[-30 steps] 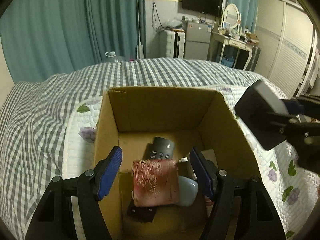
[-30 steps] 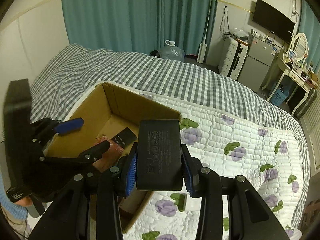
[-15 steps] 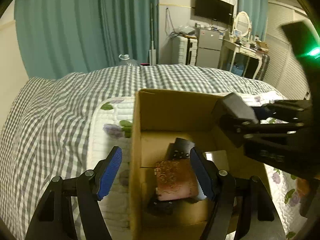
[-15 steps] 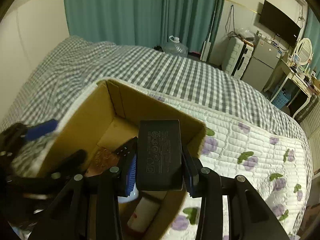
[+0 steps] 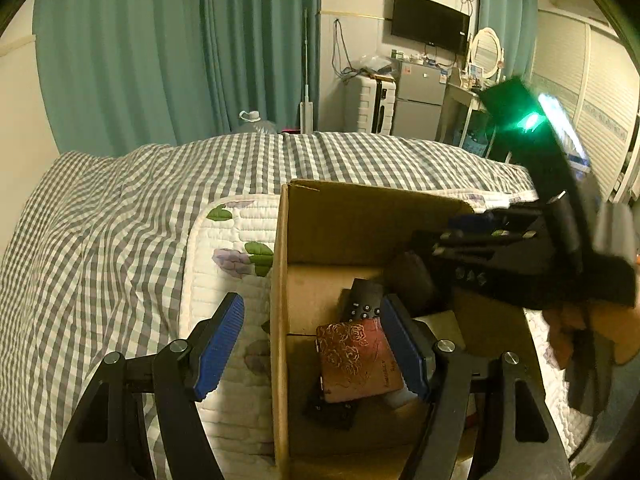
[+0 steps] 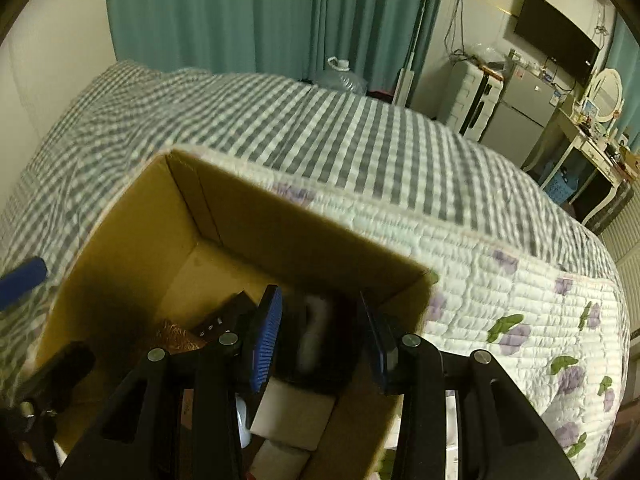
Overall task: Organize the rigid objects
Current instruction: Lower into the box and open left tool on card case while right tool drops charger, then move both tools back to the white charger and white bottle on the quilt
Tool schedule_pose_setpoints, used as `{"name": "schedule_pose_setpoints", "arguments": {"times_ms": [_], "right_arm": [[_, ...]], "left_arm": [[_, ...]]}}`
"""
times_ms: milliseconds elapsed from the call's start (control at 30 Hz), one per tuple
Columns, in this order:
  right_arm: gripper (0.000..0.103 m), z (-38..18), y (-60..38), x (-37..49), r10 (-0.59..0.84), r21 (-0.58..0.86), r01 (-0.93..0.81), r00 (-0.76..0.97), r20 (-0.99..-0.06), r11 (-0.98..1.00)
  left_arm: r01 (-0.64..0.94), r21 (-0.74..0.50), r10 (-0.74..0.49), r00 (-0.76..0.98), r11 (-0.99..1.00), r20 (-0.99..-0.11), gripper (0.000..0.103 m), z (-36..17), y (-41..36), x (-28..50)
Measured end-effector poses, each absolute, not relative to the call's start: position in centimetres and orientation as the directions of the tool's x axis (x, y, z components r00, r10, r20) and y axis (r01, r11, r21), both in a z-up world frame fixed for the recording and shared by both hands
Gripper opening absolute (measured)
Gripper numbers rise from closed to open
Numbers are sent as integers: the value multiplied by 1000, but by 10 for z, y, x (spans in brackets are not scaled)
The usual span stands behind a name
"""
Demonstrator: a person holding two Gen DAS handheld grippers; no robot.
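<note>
While your right gripper (image 6: pixel 320 340) hangs over the cardboard box (image 6: pixel 132 240) with its jaws spread, the black adapter (image 6: pixel 316 344) sits blurred between them, apparently loose. Your left gripper (image 5: pixel 312 344) is wide open, straddling the box's left wall above the rose-patterned case (image 5: pixel 356 360).

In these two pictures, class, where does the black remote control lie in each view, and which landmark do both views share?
Left wrist view: the black remote control lies in the cardboard box, centre right, above the rose-patterned case.
Right wrist view: only part of it shows, lower centre left, just left of the right gripper.
Shared landmark: the box's far wall, with the checked bedspread behind.
</note>
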State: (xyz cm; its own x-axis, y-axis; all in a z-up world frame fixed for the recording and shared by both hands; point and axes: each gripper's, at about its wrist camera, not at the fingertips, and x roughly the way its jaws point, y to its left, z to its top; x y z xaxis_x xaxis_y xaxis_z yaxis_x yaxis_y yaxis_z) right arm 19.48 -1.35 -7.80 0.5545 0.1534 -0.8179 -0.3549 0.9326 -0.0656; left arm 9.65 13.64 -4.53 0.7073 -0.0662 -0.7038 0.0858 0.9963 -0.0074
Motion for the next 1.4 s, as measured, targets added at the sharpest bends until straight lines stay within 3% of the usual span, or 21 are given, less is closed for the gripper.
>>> {"name": "schedule_pose_setpoints", "arguments": {"times_ms": [100,167,200,300,433,667,967,1167,1400], "right_arm": [[42,-60,-27,185,160,-68,-350,583,-797,934],[61,-48,-43,176,166,-63,-338,606,-778,939],[64,-44,-52,172,165,-62,-331,616,-770,942],[66,-29,-86,155,155,-62,-304,638,-754,951],[77,-15,-135,132,109,-91,-260,663,-741,961],[89,-9,-213,106,51,-108,-188,683,-729,976],[92,-49,-298,96,34,-78,-136,672,-739,988],[95,-82,-320,108,38,-58,-123,659,-751,991],[95,-105,-318,119,114,-8,-197,600,-792,980]], "left_arm": [[91,1,-64,709,996,-702,73,-45,133,95],[100,6,-67,710,995,-701,73,-44,129,95],[103,10,-67,711,995,-700,73,-44,127,94],[114,30,-61,714,993,-697,73,-42,117,89],[124,65,-44,715,990,-698,73,-34,95,82],[176,20,-111,703,984,-703,74,-12,26,63],[195,20,-113,645,981,-756,74,-35,-75,65],[221,45,-89,562,974,-823,74,-93,-122,72],[185,79,-25,499,980,-866,74,-149,-127,91]]}}
